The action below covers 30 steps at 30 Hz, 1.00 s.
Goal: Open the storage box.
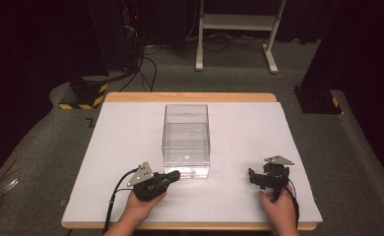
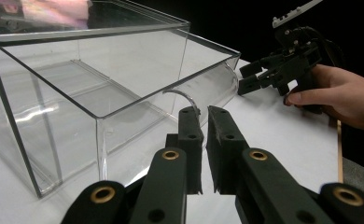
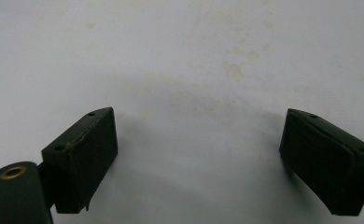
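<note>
Your left tongs [image 1: 176, 174] lie low over the white counter [image 1: 239, 128], clenched with nothing between them: in the left gripper view [image 2: 203, 116] the two black jaws stand almost together with just a thin slit of counter showing between the pads. Their tips sit just beside the near, lower corner of the clear box [image 1: 186, 140], and whether they touch its wall you cannot tell from these pictures. The box stands upright and open-topped in the middle of the counter, its long side running away from you; in the left gripper view the clear box [image 2: 91, 84] takes up the left half, with the tongs aimed past its rounded near corner. Your right tongs [image 1: 252, 176] rest well apart from the box, near the right front of the counter, pointing left toward it, with your hand [image 1: 278, 209] behind them. They are released: in the right gripper view [image 3: 199, 158] the jaws stand wide with bare, faintly stained counter between them. The left gripper view also catches the right tongs [image 2: 248, 79] farther off, jaws spread, held in your hand [image 2: 339, 95].
</note>
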Each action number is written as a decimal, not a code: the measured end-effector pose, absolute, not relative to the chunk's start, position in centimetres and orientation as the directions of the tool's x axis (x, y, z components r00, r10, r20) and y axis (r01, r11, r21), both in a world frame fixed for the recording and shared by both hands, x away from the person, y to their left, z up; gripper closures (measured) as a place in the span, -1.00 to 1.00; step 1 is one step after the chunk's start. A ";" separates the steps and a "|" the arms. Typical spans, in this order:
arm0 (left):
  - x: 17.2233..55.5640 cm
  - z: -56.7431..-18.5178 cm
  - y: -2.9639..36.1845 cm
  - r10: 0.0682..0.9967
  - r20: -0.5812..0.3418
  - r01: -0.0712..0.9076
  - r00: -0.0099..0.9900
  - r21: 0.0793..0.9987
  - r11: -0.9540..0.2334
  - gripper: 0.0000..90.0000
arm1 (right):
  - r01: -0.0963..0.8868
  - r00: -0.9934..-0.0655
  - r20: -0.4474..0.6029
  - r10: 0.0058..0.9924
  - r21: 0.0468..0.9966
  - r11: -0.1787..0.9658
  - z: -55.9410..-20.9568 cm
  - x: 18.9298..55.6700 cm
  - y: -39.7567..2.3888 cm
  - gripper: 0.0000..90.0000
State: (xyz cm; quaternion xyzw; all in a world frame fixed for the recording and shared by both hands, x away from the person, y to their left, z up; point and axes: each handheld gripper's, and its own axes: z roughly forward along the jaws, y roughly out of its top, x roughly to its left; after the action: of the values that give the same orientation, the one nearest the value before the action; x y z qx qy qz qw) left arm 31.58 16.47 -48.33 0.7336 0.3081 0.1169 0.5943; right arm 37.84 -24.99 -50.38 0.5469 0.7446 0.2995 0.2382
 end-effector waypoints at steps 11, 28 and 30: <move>30.2 -48.4 16.0 0.577 -0.185 0.306 0.796 0.945 -0.119 0.89 | 0.671 -0.289 -0.029 0.957 0.707 0.224 -50.4 37.8 -25.0 -0.75; 28.8 -48.4 16.3 0.558 -0.193 0.312 0.807 0.942 -0.125 0.89 | 0.671 -0.289 -0.029 0.957 0.707 0.224 -50.4 37.8 -25.0 -0.75; 28.6 -48.4 16.3 0.557 -0.188 0.309 0.809 0.942 -0.130 0.89 | 0.671 -0.290 -0.029 0.957 0.707 0.224 -50.4 37.8 -25.0 -0.75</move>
State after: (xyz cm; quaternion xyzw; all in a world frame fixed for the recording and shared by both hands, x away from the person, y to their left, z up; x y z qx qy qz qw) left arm 28.58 16.33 -48.36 0.7444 0.2909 0.1048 0.5919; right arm 37.84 -24.99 -50.38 0.5461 0.7451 0.2993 0.2389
